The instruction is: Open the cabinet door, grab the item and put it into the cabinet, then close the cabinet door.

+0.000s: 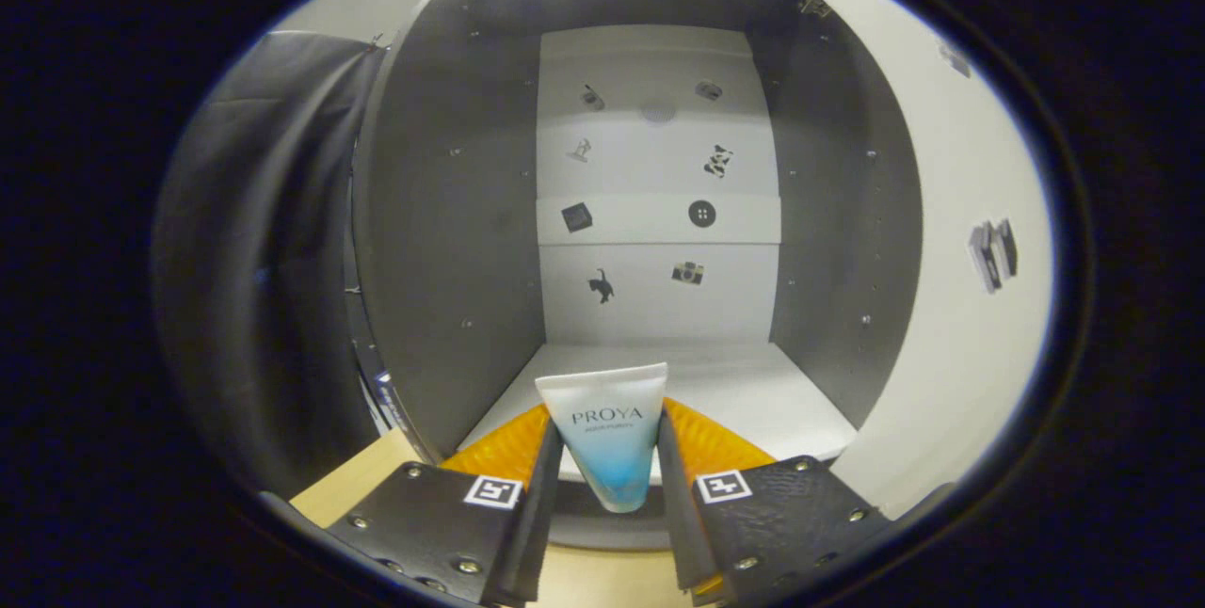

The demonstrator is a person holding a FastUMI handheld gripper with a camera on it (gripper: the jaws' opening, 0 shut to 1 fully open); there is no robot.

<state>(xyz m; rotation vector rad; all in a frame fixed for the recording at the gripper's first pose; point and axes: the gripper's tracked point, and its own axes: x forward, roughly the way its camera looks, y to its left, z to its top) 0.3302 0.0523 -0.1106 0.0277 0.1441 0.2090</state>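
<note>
My tool is clamped on a soft plastic tube, white fading to blue, both fingers pressing its sides, its flat crimped end pointing away from me. Just beyond stands the open grey cabinet, its smooth white floor bare and roomy past the front edge. The white door is swung wide at the right. Pale wooden counter lies below.

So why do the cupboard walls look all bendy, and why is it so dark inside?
In the gripper view the fisheye lens bows straight edges, so the cupboard sides and open door curve outward. The side walls sit in shade, while the back panel catches more light. The tube, held between the gripper fingers, looks sharp; the stickers on the back panel look small and a little soft.
</note>
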